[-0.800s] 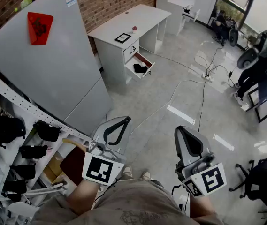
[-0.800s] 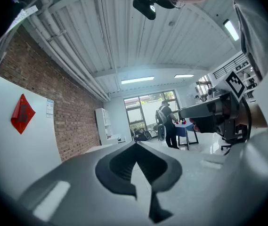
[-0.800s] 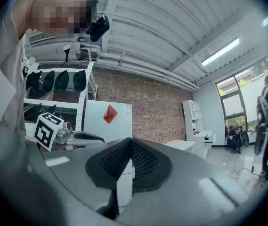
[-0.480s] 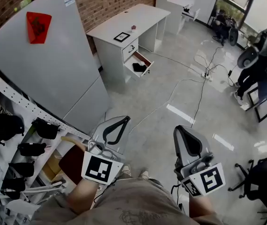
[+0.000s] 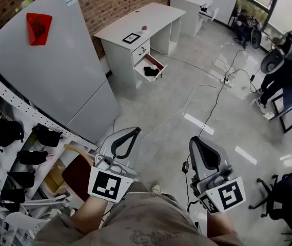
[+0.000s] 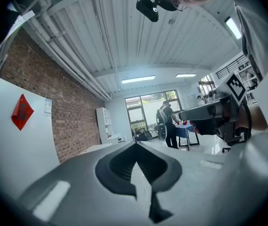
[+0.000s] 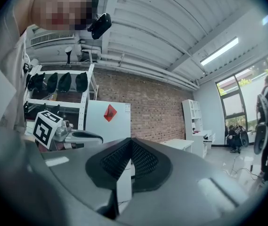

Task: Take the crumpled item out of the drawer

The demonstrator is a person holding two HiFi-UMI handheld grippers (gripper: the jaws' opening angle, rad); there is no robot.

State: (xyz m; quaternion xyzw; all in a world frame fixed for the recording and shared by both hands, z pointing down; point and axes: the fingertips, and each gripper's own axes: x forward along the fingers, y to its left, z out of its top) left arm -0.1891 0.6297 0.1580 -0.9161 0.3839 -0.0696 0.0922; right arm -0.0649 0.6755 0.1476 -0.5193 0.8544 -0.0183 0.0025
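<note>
A white desk stands far across the room by the brick wall. Its upper drawer is pulled out, and a dark crumpled item lies inside. Both grippers are held low in front of the person's body, far from the desk. In the head view the left gripper and the right gripper point toward the desk. The left gripper has its jaws together with nothing between them, and so does the right gripper.
A big white panel with a red tag leans at left, beside a rack of dark gear. Cables trail over the grey floor. A person stands at the right. An office chair sits at lower right.
The head view has shifted a little, so the desk sits slightly higher in the picture. Both grippers keep the same pose and stay shut. The drawer and item have not moved.
</note>
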